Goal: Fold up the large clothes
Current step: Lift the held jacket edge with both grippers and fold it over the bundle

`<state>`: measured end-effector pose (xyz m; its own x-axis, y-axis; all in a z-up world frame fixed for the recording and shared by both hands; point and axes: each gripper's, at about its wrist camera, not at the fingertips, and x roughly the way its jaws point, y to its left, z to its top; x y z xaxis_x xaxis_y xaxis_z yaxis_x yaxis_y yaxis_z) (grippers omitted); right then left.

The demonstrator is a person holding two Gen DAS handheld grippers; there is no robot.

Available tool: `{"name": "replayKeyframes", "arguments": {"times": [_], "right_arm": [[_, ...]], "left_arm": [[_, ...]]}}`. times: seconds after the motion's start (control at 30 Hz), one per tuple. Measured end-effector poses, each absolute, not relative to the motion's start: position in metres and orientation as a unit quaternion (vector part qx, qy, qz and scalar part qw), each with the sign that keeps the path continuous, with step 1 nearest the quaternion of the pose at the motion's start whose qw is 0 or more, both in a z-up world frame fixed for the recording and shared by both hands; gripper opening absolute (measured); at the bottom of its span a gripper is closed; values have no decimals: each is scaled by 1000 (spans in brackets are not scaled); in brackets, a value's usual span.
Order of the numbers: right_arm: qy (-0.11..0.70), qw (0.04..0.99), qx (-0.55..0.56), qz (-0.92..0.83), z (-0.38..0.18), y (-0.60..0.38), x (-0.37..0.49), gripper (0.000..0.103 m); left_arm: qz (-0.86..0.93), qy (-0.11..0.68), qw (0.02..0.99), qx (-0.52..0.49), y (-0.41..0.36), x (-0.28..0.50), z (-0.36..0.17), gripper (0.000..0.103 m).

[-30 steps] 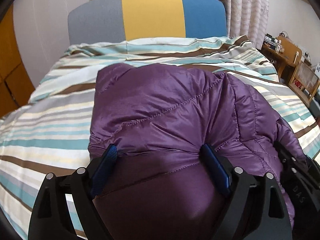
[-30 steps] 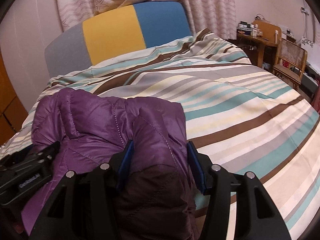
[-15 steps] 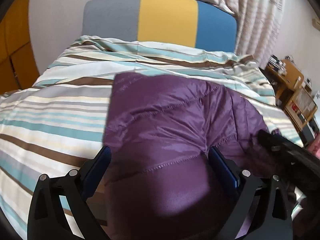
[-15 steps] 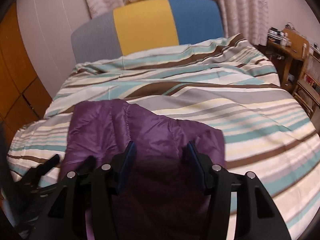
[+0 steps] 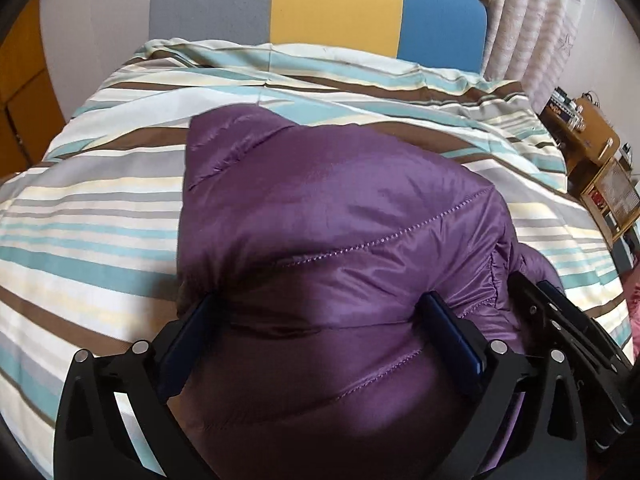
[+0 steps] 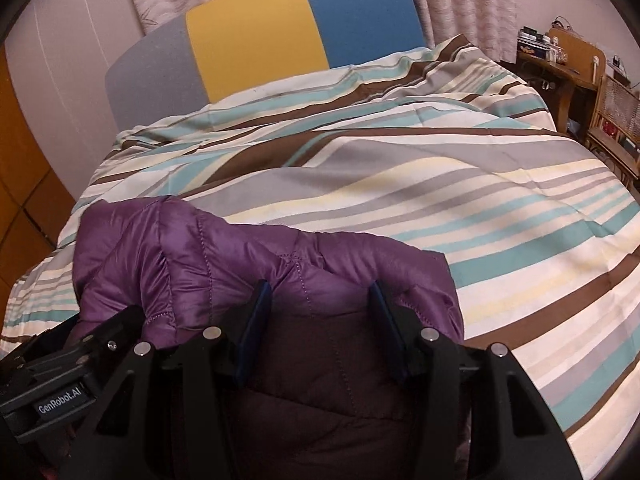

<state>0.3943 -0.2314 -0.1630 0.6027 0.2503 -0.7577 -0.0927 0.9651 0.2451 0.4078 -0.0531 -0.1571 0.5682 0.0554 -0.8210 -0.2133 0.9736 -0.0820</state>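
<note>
The surface is a bed under a cotton duvet cover striped in teal, brown, grey and cream [image 5: 100, 216], spreading ahead of both claws. To the far left of the left claw [image 5: 320, 316] stand orange wooden cupboard doors [image 5: 20, 80]; straight ahead rises a padded headboard in grey, yellow and blue panels [image 5: 320, 4]; to the right hang pale patterned curtains [image 5: 532, 20], then a wooden desk with clutter [image 5: 588, 136].

The puffy purple quilted jacket [image 5: 340, 208] lies bunched on the duvet directly in front of and under both claws. Its long axis seems to run across the bed, from the left claw towards the right claw [image 6: 318, 312], with one corner pointing towards the headboard; collar and hem cannot be told apart.

The left claw's jaws are opening, spread wide, with a fold of jacket bulging between them. The right claw sits half-spread, its blue pads pressing into a dark fold it clamps.

In the right wrist view, "GenRobot.AI" reads on the left claw's side [image 6: 60, 396].
</note>
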Motion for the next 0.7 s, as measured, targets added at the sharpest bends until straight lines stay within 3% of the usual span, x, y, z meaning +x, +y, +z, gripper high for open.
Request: {"name": "replayKeyframes", "arguments": {"times": [0.23, 0.43, 0.7], "right_arm": [[429, 893, 94, 97, -170, -232, 395, 51], [413, 897, 114, 106, -167, -239, 392, 52], [357, 922, 111, 99, -138, -258, 331, 55]], "left_arm": [[90, 442, 889, -73, -58, 398, -154, 100], [58, 395, 913, -83, -70, 340, -133, 100], [53, 377, 924, -30, -81, 320, -139, 100]]}}
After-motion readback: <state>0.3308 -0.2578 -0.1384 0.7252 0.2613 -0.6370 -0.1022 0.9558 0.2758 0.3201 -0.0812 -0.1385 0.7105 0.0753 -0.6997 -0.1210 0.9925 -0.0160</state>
